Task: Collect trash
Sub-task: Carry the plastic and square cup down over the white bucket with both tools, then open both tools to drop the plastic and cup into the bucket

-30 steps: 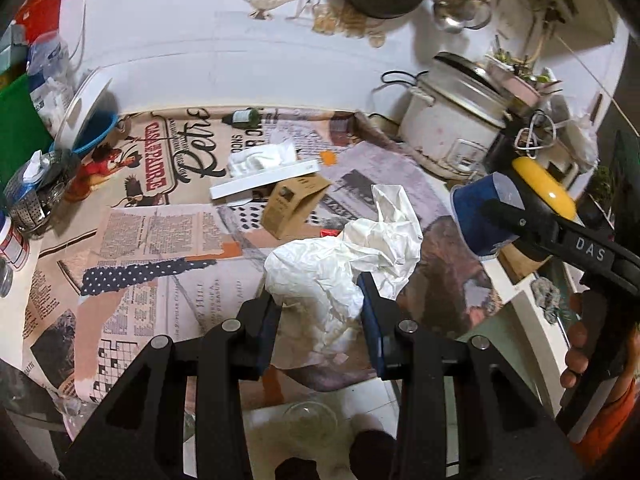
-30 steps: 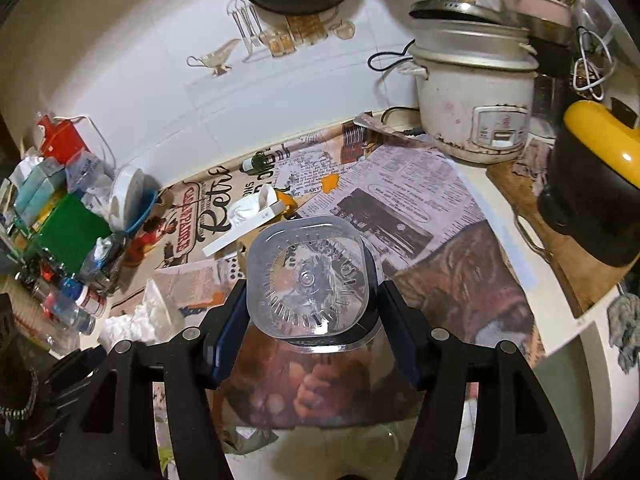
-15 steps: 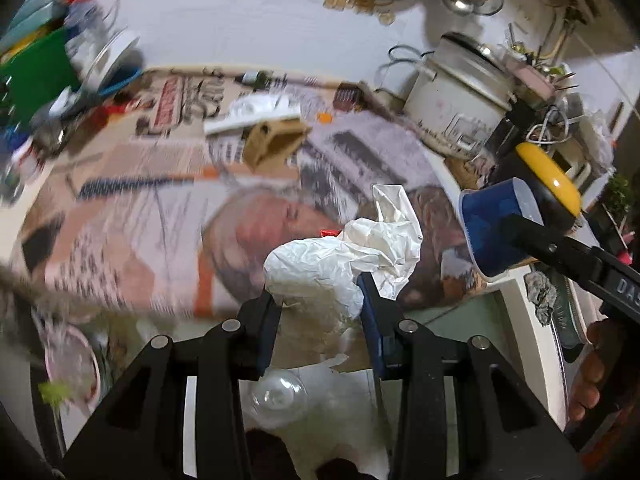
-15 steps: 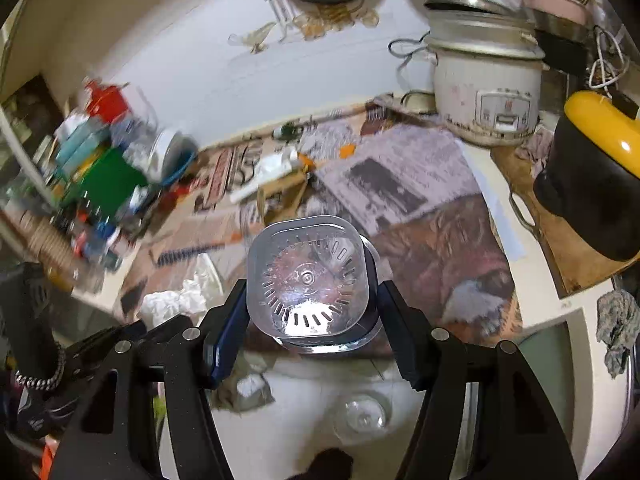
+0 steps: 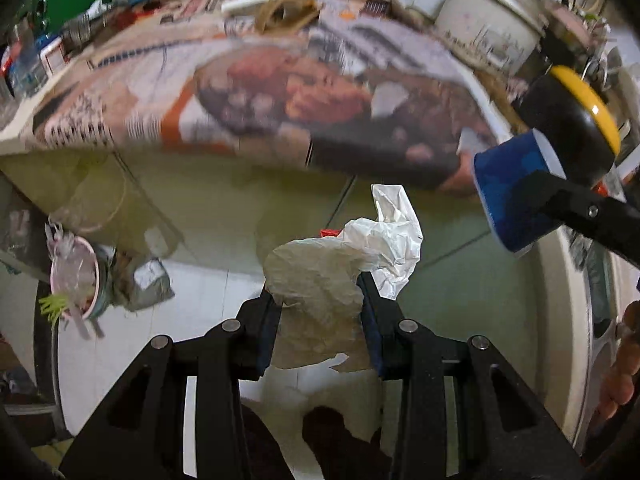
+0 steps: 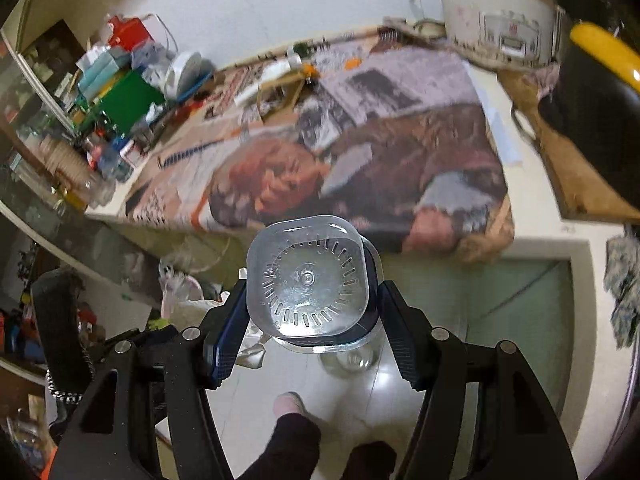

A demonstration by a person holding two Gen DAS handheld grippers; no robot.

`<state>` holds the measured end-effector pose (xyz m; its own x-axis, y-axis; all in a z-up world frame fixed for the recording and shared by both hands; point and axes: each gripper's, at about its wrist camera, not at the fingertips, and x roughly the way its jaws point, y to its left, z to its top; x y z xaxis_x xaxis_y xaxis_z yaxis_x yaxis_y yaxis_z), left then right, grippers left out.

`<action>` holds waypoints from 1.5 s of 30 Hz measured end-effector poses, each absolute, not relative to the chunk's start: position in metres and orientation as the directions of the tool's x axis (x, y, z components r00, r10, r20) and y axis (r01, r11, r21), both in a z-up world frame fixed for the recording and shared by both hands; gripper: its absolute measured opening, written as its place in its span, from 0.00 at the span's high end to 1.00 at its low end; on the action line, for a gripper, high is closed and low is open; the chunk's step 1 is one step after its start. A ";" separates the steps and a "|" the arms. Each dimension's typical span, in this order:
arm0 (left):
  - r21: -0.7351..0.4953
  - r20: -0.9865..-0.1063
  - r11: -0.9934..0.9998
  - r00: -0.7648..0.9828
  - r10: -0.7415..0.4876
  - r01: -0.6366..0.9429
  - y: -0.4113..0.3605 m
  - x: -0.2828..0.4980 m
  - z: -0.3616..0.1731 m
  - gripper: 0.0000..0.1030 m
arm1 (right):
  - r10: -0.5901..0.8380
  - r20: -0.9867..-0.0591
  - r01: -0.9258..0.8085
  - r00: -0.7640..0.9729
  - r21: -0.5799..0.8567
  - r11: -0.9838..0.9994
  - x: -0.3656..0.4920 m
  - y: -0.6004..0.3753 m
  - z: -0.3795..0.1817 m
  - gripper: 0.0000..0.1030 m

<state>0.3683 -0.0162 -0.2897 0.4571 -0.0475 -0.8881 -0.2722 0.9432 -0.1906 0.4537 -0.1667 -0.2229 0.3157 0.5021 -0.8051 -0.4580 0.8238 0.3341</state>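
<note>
Evidently we carry both loads off the bench (image 5: 132, 120) toward the floor: our left gripper (image 5: 320, 316) has its jaws clamped on a crumpled plastic bag (image 5: 320, 280) at lower centre, while our right gripper (image 6: 308, 320) pinches a clear plastic container (image 6: 307, 278) squarely between its jaws, mid-frame.

left hand-held gripper (image 5: 320, 316): clamped, angled down | right hand-held gripper (image 6: 310, 320): clamped, angled down

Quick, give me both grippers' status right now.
Left gripper: shut on the crumpled white plastic bag.
Right gripper: shut on the clear plastic container.
</note>
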 end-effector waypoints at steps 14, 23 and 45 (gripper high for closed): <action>-0.181 -0.957 0.960 0.264 -0.122 -0.213 0.037 0.370 -0.469 0.64 | 0.381 -0.899 -0.300 0.215 0.311 0.902 0.449 -0.124 -0.390 0.41; -0.246 -0.964 0.945 0.158 -0.215 -0.217 0.061 0.383 -0.640 0.64 | 0.351 -0.922 -0.227 0.162 0.311 0.923 0.453 -0.105 -0.525 0.41; -0.332 -0.942 0.879 0.175 -0.287 -0.344 0.081 0.382 -0.797 0.33 | 0.376 -0.925 -0.227 0.048 0.356 0.906 0.447 -0.060 -0.660 0.41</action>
<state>0.3817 0.0814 -0.7975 0.1750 -0.2870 -0.9418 -0.3438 0.8785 -0.3316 0.4468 -0.0601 -0.6599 0.0477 0.3757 -0.9255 -0.2268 0.9064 0.3563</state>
